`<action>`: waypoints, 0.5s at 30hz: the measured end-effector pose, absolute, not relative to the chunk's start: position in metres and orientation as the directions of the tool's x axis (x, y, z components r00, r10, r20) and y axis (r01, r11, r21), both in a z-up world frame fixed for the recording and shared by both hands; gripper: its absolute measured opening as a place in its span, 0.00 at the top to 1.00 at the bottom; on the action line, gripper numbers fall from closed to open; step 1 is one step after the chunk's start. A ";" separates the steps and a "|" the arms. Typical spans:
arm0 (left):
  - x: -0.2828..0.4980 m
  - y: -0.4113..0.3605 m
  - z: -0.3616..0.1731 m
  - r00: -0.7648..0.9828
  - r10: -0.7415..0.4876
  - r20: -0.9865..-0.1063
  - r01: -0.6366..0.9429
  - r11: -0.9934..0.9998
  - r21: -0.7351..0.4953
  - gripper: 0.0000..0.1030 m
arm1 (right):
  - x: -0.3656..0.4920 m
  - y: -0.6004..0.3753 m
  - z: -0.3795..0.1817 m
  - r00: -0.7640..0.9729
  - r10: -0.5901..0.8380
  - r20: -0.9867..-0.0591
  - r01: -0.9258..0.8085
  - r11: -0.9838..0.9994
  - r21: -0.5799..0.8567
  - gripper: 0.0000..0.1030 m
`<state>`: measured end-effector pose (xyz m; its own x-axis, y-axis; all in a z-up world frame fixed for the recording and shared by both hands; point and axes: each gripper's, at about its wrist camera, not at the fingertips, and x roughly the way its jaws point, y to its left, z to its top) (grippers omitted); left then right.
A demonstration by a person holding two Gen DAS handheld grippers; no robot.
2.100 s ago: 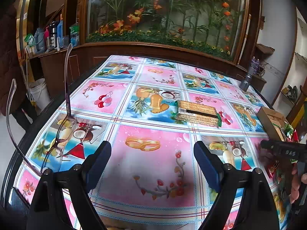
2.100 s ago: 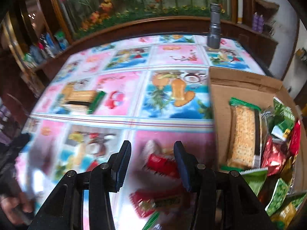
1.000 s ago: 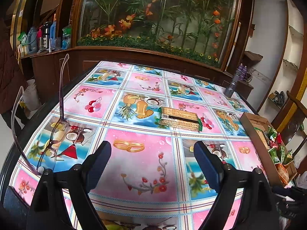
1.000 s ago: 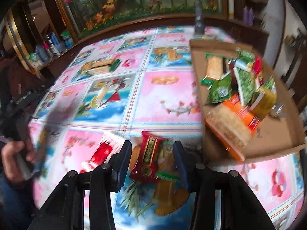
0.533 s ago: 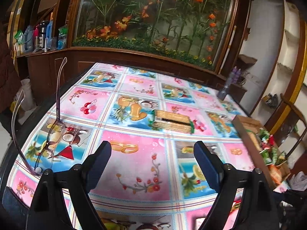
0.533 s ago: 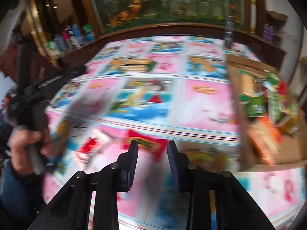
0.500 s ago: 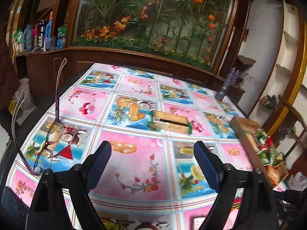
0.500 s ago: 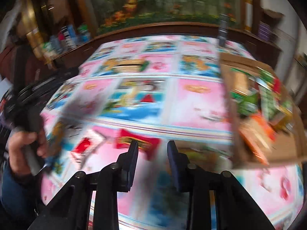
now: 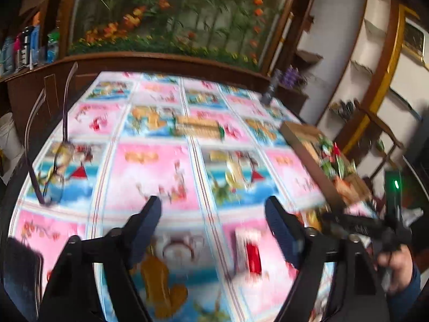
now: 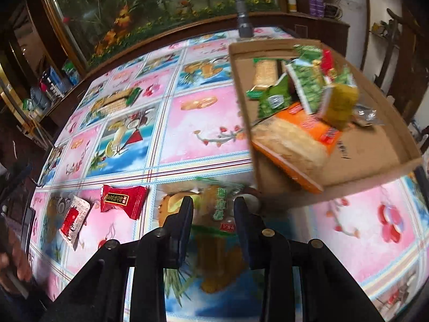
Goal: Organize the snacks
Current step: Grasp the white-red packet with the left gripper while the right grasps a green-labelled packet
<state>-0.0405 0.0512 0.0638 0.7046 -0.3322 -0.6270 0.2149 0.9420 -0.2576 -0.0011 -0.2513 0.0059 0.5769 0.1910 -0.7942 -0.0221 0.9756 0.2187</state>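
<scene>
On the desk (image 10: 203, 123), left to right in the right wrist view: a white-and-red packet (image 10: 73, 216), a red candy packet (image 10: 122, 200), a green-labelled snack (image 10: 218, 206) and the cardboard box (image 10: 375, 155) of snacks. The left gripper (image 9: 213, 224) stands wide and empty above the white-and-red packet. The right gripper (image 10: 213, 214) stands narrowly parted, astride the green-labelled snack, not visibly clamped. Risk: the thin wrapper may slip from a shallow pinch, or be pushed against the box wall.
</scene>
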 end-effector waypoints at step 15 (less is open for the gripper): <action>-0.050 -0.014 0.012 0.502 -0.335 -0.798 0.331 0.926 -0.181 0.69 | 0.010 -0.218 0.016 0.607 0.311 -0.731 -0.204 0.950 0.234 0.71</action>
